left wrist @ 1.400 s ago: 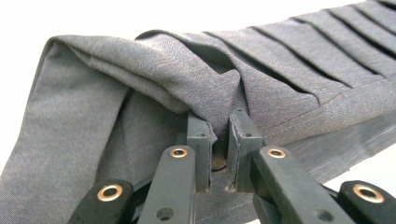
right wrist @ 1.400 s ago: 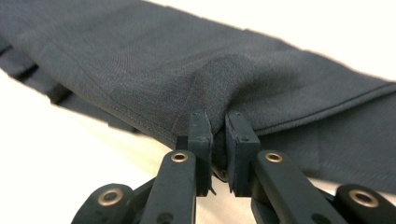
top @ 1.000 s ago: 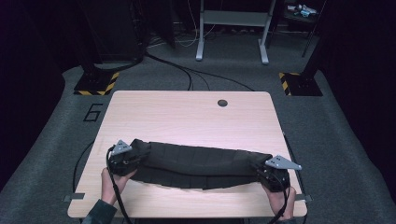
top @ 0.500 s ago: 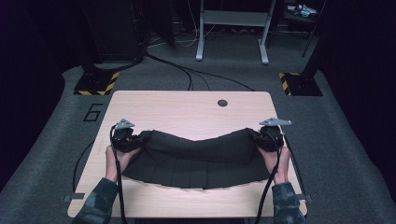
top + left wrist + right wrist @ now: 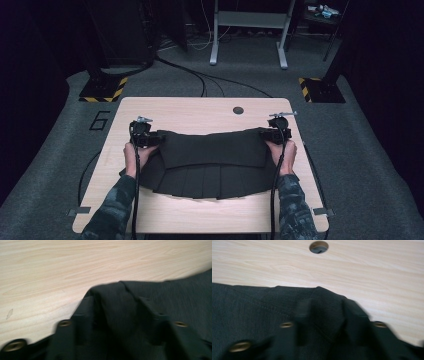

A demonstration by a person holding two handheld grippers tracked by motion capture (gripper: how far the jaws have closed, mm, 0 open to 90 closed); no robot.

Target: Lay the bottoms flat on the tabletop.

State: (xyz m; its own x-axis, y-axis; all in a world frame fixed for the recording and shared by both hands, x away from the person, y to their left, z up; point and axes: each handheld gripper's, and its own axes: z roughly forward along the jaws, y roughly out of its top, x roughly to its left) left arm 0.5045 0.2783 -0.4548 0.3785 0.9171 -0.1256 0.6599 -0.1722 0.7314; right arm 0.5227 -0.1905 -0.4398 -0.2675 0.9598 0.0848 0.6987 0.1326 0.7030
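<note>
1. Skirt, black, pleated, lies spread on the tabletop, top part folded over, pleated hem toward the person.
2. Left hand-held gripper sits at the skirt's left top corner; its jaws have just been opening, fabric between them, no longer pinched.
3. Right hand-held gripper sits at the right top corner; jaws likewise just been opening, cloth lying between them, released.
4. Round hole in the tabletop beyond the skirt's edge.
</note>
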